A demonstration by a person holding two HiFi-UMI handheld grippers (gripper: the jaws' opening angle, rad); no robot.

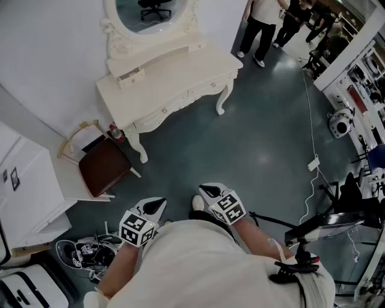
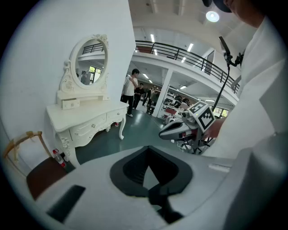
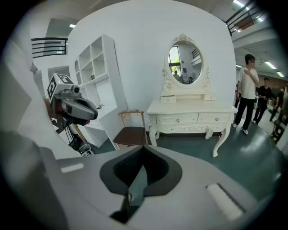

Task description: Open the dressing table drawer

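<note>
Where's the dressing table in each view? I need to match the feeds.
Head view: dressing table at top, left of centre, against the wall.
Left gripper view: table at left, mid-height.
Right gripper view: table right of centre, mid-height.
Shared landmark: the brown-seated chair beside it, in all three views.

Dressing table mirror (image 1: 150, 12) cropped, bystanders (image 1: 258, 27) cut off

You wore a loose white top (image 1: 198, 264), lower centre. Your left gripper (image 1: 157, 204) & right gripper (image 1: 207, 191) were white-grey shells w/ black tips, each w/ a b/w square-marker cube (image 1: 137, 228).
</note>
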